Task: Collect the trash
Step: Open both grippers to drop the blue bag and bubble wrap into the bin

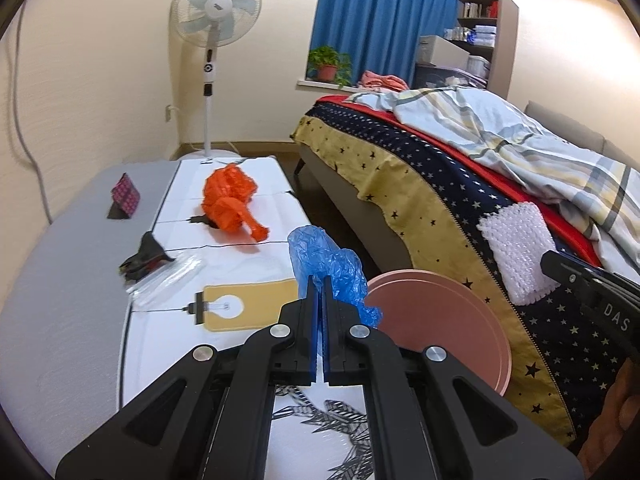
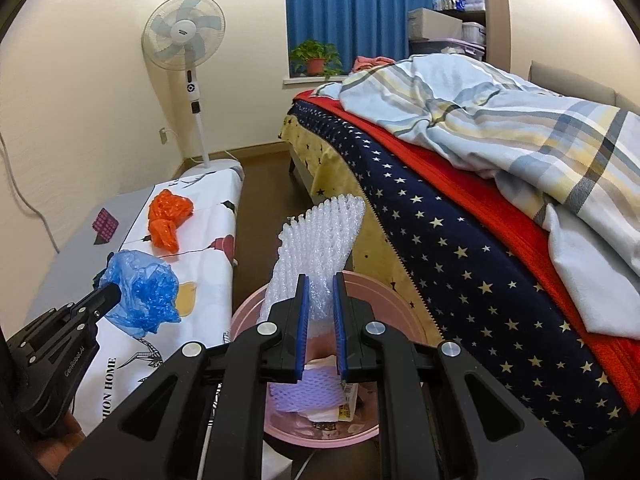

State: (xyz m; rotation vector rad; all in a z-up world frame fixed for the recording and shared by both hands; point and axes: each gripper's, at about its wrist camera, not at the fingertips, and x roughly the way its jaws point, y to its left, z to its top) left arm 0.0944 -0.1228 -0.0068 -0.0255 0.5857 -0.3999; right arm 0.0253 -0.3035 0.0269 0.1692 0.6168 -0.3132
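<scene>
My left gripper is shut on a crumpled blue plastic bag, held above the table's right edge next to the pink bin; the bag also shows in the right wrist view. My right gripper is shut on a white foam net sleeve, held upright over the pink bin, which holds paper scraps and another foam net. The sleeve also shows in the left wrist view. An orange plastic bag lies on the table.
The low table has a white printed cloth, a clear plastic wrapper, a black scrap and a small patterned card. A bed with a star cover stands right. A standing fan is at the back.
</scene>
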